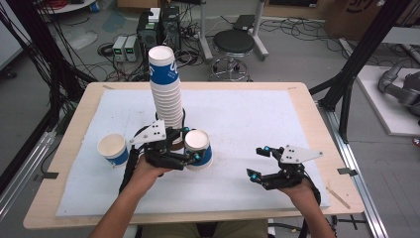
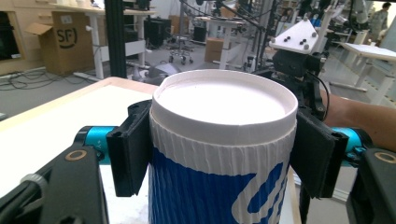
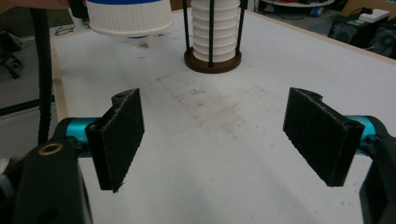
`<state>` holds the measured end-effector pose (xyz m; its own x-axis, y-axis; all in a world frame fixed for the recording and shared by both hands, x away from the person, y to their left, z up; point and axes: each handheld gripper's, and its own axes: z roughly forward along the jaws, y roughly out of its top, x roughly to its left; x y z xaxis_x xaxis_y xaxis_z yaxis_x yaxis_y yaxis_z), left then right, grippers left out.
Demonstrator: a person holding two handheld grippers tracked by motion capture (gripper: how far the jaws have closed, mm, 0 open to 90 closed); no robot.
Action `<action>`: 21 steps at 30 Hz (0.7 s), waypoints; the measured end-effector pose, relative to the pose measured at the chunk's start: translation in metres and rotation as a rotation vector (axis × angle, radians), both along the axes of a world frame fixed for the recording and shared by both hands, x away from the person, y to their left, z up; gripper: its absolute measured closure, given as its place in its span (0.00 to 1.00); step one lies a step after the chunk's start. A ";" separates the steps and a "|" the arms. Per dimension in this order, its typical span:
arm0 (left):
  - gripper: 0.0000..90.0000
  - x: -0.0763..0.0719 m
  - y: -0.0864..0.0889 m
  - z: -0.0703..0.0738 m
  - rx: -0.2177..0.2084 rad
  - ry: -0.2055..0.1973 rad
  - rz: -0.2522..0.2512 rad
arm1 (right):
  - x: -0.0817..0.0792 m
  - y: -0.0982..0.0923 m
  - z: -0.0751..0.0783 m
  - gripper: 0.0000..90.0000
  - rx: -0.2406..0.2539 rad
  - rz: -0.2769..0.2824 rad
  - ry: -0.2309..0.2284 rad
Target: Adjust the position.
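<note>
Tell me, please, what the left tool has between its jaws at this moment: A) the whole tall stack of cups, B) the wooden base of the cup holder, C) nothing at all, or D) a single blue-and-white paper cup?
D: the left tool is shut on a single blue-and-white paper cup, its black jaws pressing the ribbed wall on both sides, while the tall stack of cups stands apart behind it.

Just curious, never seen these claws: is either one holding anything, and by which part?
The left claw grips a blue-and-white paper cup by its sides, just under the rim. The right claw holds nothing.
</note>
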<state>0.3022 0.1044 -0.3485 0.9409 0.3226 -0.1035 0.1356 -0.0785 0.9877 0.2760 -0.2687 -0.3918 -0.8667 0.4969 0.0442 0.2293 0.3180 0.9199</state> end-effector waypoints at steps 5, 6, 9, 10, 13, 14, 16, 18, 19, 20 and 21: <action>0.33 0.000 -0.006 -0.004 -0.007 0.004 -0.016 | 0.001 0.007 0.001 0.23 0.011 0.020 -0.001; 0.33 0.000 -0.007 -0.004 -0.003 0.002 -0.021 | 0.001 0.009 0.000 0.23 0.011 0.025 -0.001; 0.33 -0.001 -0.011 -0.006 -0.003 -0.003 -0.037 | 0.002 0.017 0.000 0.23 0.007 0.047 -0.001; 0.33 -0.001 -0.012 -0.007 -0.006 -0.003 -0.044 | 0.001 0.019 0.001 0.23 0.007 0.055 0.003; 0.33 -0.002 -0.017 -0.008 -0.001 -0.008 -0.060 | 0.002 0.028 0.001 0.23 0.007 0.077 0.000; 0.33 -0.002 -0.018 -0.009 0.001 -0.010 -0.067 | 0.003 0.030 0.001 0.23 0.008 0.087 -0.001; 0.33 -0.003 -0.021 -0.009 0.005 -0.015 -0.076 | 0.003 0.034 0.001 0.23 0.008 0.098 -0.001; 0.33 -0.003 -0.023 -0.009 0.011 -0.017 -0.086 | 0.003 0.038 0.001 0.23 0.009 0.111 0.003; 0.33 -0.003 -0.024 -0.010 0.014 -0.018 -0.092 | 0.004 0.040 0.001 0.23 0.008 0.118 -0.002; 0.33 -0.003 -0.026 -0.010 0.015 -0.019 -0.096 | 0.003 0.041 0.001 0.23 0.009 0.123 0.000; 0.33 -0.004 -0.027 -0.010 0.015 -0.016 -0.101 | 0.003 0.042 0.001 0.23 0.009 0.130 0.001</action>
<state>0.2984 0.0774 -0.3589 0.9701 0.2277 -0.0838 0.1102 -0.1059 0.9882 0.2795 -0.2266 -0.3910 -0.9238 0.3798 0.0492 0.1875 0.3365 0.9228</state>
